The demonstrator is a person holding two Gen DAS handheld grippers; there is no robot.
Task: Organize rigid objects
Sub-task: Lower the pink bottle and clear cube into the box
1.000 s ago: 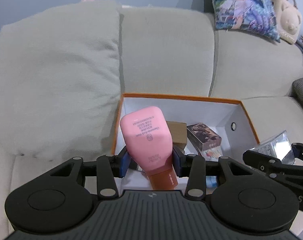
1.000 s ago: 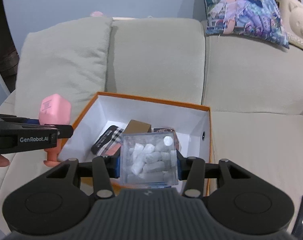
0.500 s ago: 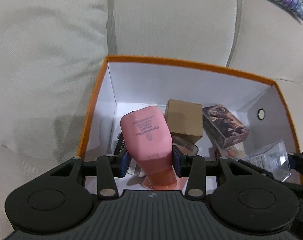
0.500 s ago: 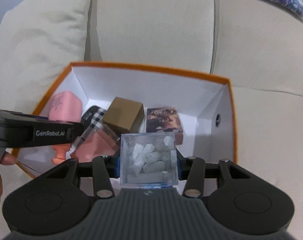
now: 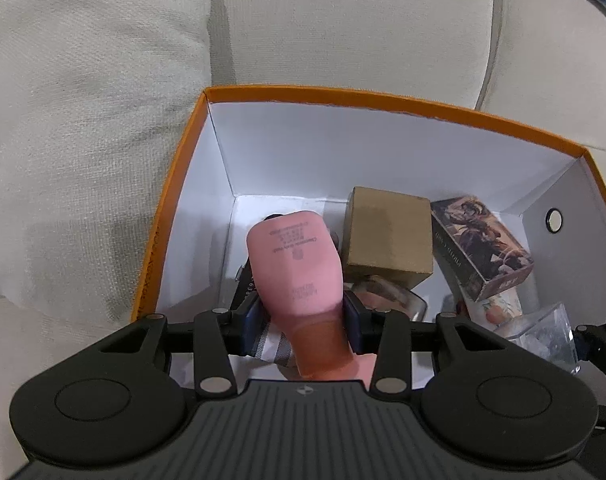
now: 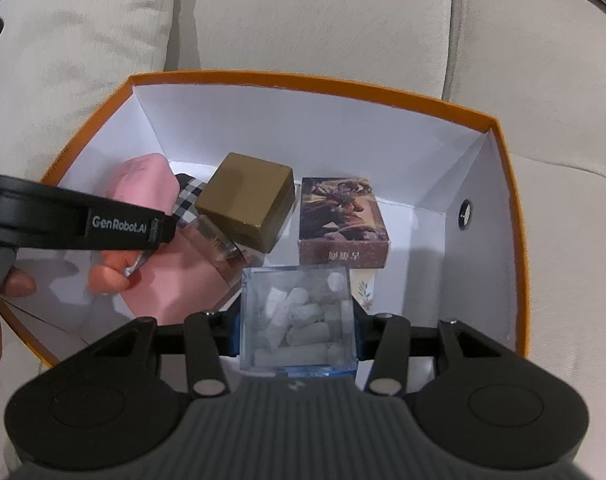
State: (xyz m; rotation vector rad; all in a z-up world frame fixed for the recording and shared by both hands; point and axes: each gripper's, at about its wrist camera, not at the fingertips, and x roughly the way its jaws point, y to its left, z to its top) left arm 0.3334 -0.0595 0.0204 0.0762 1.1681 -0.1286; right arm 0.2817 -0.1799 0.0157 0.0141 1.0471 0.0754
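My left gripper (image 5: 301, 320) is shut on a pink tube (image 5: 299, 268), cap toward the camera, held low inside the left part of an orange box (image 5: 343, 98) with white walls. The right gripper (image 6: 297, 332) is shut on a clear cube (image 6: 299, 312) of white pellets, hanging over the box's near middle (image 6: 303, 84). In the right wrist view the pink tube (image 6: 147, 188) and the left gripper's black arm (image 6: 103, 224) show at the left. The clear cube (image 5: 551, 336) appears at the lower right of the left wrist view.
In the box lie a gold-brown cube (image 6: 247, 200), a picture-printed carton (image 6: 343, 220), a checked black-and-white item (image 6: 187, 200) and a pink flat box (image 6: 191, 280). Beige sofa cushions (image 6: 323, 16) surround the box. A person's fingers (image 6: 19, 284) show at the left edge.
Both grippers have dropped toward the box and tilted downward, each with its object. The box now fills the views, and the pink tube and clear cube sit inside its walls.
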